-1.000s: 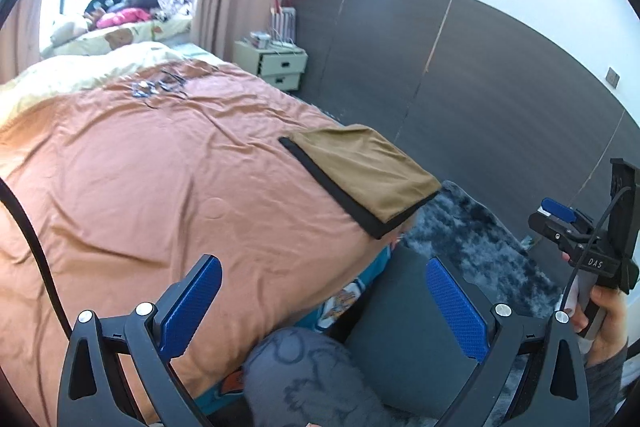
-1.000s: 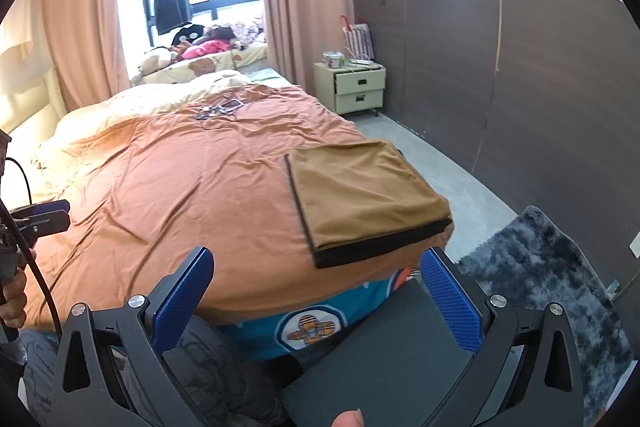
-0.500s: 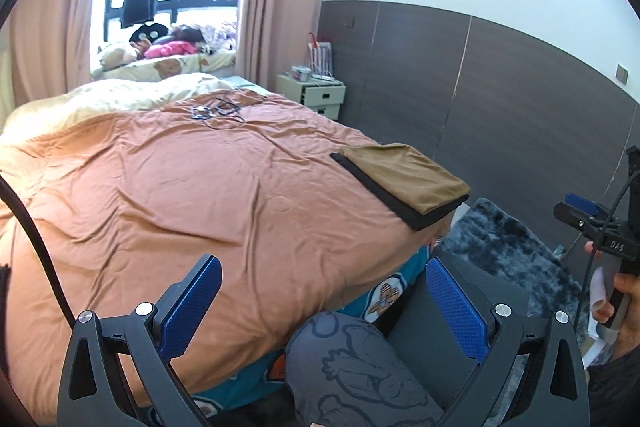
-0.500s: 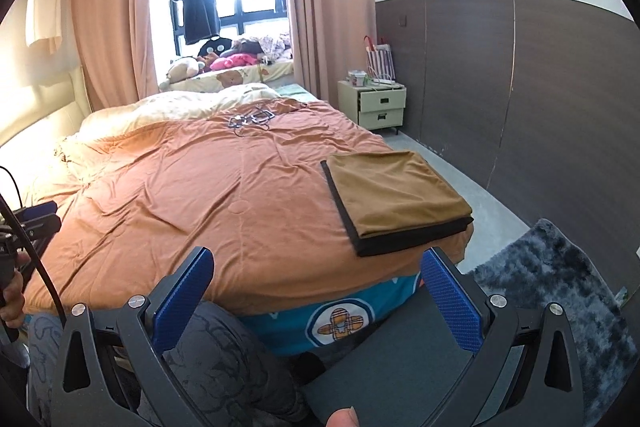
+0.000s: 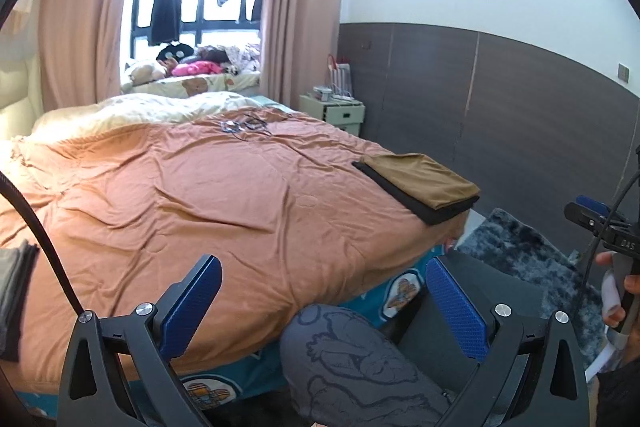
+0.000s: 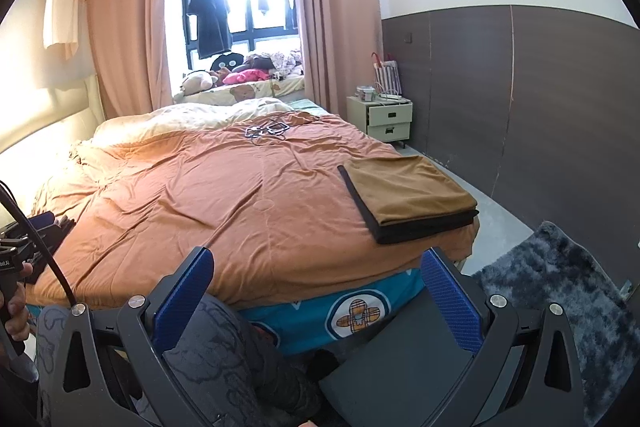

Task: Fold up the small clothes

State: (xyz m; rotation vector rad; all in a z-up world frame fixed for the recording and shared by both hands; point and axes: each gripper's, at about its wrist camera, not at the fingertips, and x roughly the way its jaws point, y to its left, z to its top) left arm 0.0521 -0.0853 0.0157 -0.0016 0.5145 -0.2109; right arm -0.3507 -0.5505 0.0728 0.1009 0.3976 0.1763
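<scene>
Left tongs (image 5: 320, 301) spread wide, blue pads (image 5: 192, 303) apart, pinching nothing, held in the air off the near edge of the bed (image 5: 208, 195) and above a knee in grey patterned trousers (image 5: 352, 359). Right tongs (image 6: 316, 297) likewise spread and empty, hovering over the same near edge, above the trouser leg and a dark grey flat surface (image 6: 400, 383) low in the frame. Seen from the left wrist camera, right-hand device at the far right margin, gripped by a hand (image 5: 618, 291); seen from the right wrist camera, left-hand device at the far left margin, also gripped by a hand (image 6: 16, 311). Folded brown garment (image 6: 408, 189) lying flat on a folded black garment (image 6: 420, 227), stacked at the near right corner of the bed on the orange cover, well apart from both tongs. More folded grey cloth (image 5: 12, 291) at the left margin of the left view. Tangle of cables (image 6: 266, 131) farther up the cover, near cream bedding. Beyond, a pale nightstand (image 6: 388, 119) against the dark panelled wall, and a shaggy dark rug (image 6: 560, 291) on the floor to the right.
</scene>
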